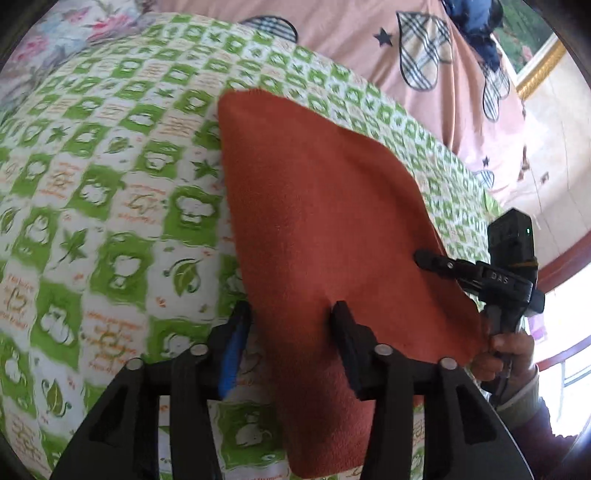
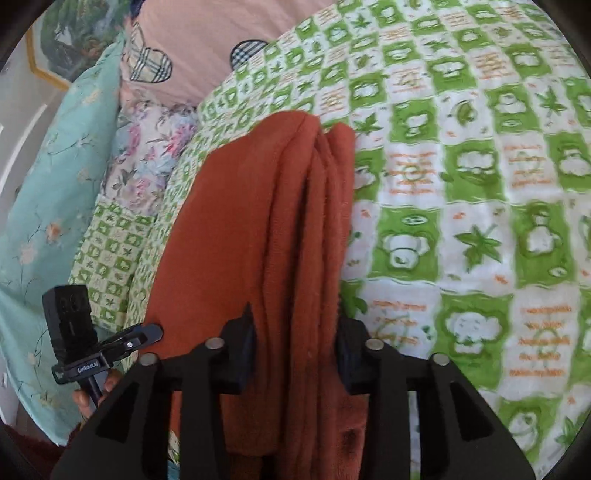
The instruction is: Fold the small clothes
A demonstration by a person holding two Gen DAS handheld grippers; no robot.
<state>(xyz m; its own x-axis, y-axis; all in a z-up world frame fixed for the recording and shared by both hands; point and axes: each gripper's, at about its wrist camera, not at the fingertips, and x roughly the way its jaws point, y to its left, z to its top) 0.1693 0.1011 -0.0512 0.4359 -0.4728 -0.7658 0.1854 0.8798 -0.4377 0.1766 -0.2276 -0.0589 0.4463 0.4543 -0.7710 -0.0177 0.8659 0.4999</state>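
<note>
A rust-orange fleece cloth (image 1: pixel 317 206) lies folded on the green-and-white patterned bedsheet (image 1: pixel 110 192). My left gripper (image 1: pixel 291 314) has its jaws apart around the cloth's near edge; the right finger (image 1: pixel 347 332) rests on the cloth and the left finger (image 1: pixel 236 332) is beside it. In the right wrist view the cloth (image 2: pixel 266 229) shows several stacked folded layers, and my right gripper (image 2: pixel 295 332) is closed on those layers. The right gripper also shows in the left wrist view (image 1: pixel 428 256), at the cloth's right edge. The left gripper shows in the right wrist view (image 2: pixel 155 330).
A pink blanket with plaid hearts (image 1: pixel 369 44) lies behind the sheet. A dark blue garment (image 1: pixel 476 26) sits at the far back. A floral pillow (image 2: pixel 147 147) and a teal floral cloth (image 2: pixel 55 184) lie to the left. A framed picture (image 2: pixel 62 40) hangs on the wall.
</note>
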